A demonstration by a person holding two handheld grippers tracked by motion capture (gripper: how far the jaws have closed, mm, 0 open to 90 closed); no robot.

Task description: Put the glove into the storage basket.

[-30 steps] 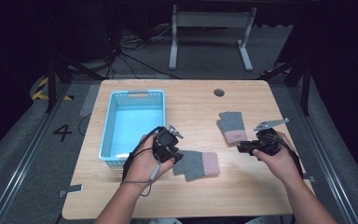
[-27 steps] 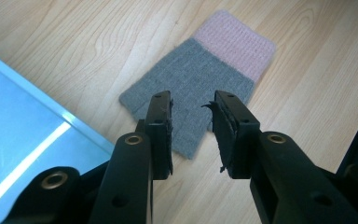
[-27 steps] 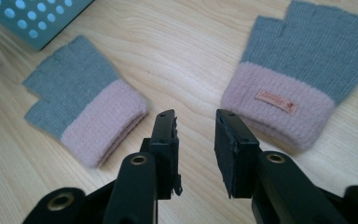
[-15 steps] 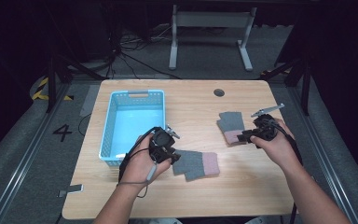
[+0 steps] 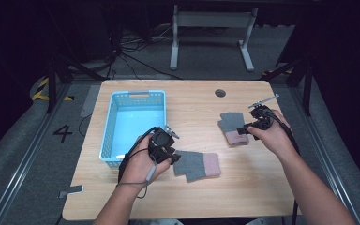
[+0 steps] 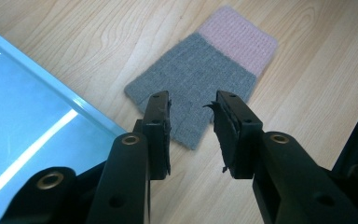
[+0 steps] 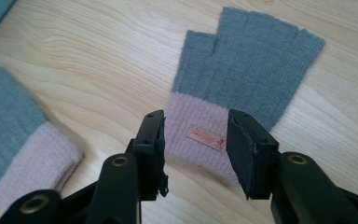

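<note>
Table [image 5: 192,105]: light wood-grain top, rectangular, with a round dark cable port [image 5: 220,93] near the far edge, beyond the basket's right side.
Basket [image 5: 110,129]: pale blue plastic, perforated walls, on the left half of the table; taken as the landmark below.
Left glove [image 5: 196,165]: grey knit with a pink cuff, lying flat on the wood just right of the basket's near right corner; cuff end points away from the basket.
Right glove [image 5: 232,125]: fingerless grey knit with a pink cuff bearing a small sewn label, lying flat well to the right of the basket, apart from the left glove.
Left gripper [image 5: 167,151]: held low beside the basket's near right corner, at the grey end of the left glove. Jaws stand apart above the glove edge in the left gripper view; the pads do not press on it.
Right gripper [image 5: 243,130]: far right of the basket, at the cuff of the right glove. Jaws have just been opening; they stand spread on either side of the cuff in the right gripper view, the glove flat on the wood and not pinched.
Floor: grey carpet around the table, a painted "4" [image 5: 63,133] left of the basket, loose cables [image 5: 122,51] behind.
Background: dark room, grey metal frame [image 5: 211,33] beyond the table.
</note>
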